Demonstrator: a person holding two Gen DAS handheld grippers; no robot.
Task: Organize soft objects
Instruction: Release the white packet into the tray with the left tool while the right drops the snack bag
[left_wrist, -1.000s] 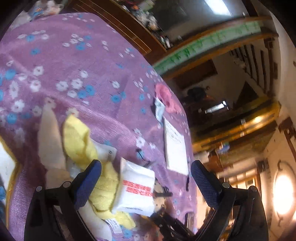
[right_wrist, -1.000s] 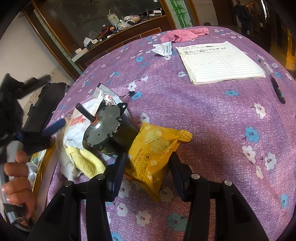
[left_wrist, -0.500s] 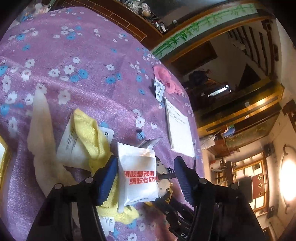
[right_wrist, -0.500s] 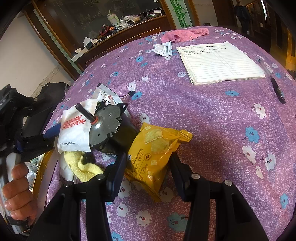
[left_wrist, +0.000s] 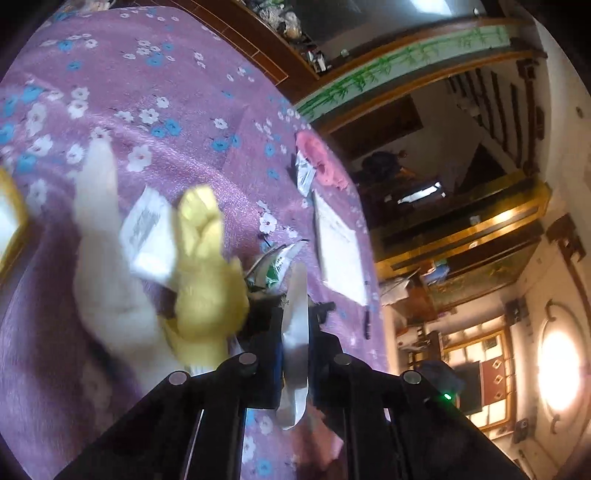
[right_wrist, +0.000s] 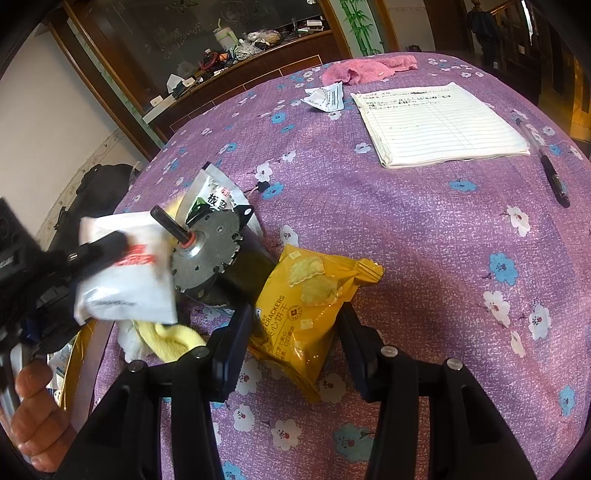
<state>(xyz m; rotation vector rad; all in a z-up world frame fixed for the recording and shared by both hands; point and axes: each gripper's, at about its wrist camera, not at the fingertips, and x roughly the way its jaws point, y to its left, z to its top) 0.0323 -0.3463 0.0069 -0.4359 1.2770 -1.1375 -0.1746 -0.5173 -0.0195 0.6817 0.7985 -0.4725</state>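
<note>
Now, from the left wrist view, the left gripper (left_wrist: 295, 354) has its jaws pressed together on the white snack packet (left_wrist: 295, 332), seen edge-on as a thin silvery strip between the pads. Just left of it lie a yellow cloth (left_wrist: 207, 280) and a white cloth (left_wrist: 107, 288) on the purple flowered tablecloth (left_wrist: 155, 92) (both blurred). Farther off sit a pink cloth (left_wrist: 321, 166) and a lined notepad (left_wrist: 338, 254).

From the right wrist view, the right gripper (right_wrist: 293, 332) stands with its jaws apart on either side of the yellow cracker packet (right_wrist: 310, 306), which lies flat on the tablecloth; whether the pads touch it I cannot tell. The left gripper (right_wrist: 99, 251) comes in from the left, clamped on the white snack packet (right_wrist: 125, 280), which is off the cloth and beside a metal motor (right_wrist: 210, 251). A hand (right_wrist: 33, 417) holds the left gripper's handle. A green-and-white packet (right_wrist: 214, 195) lies behind the motor, and a pen (right_wrist: 546, 166) rests beside the notepad (right_wrist: 439, 122).
</note>
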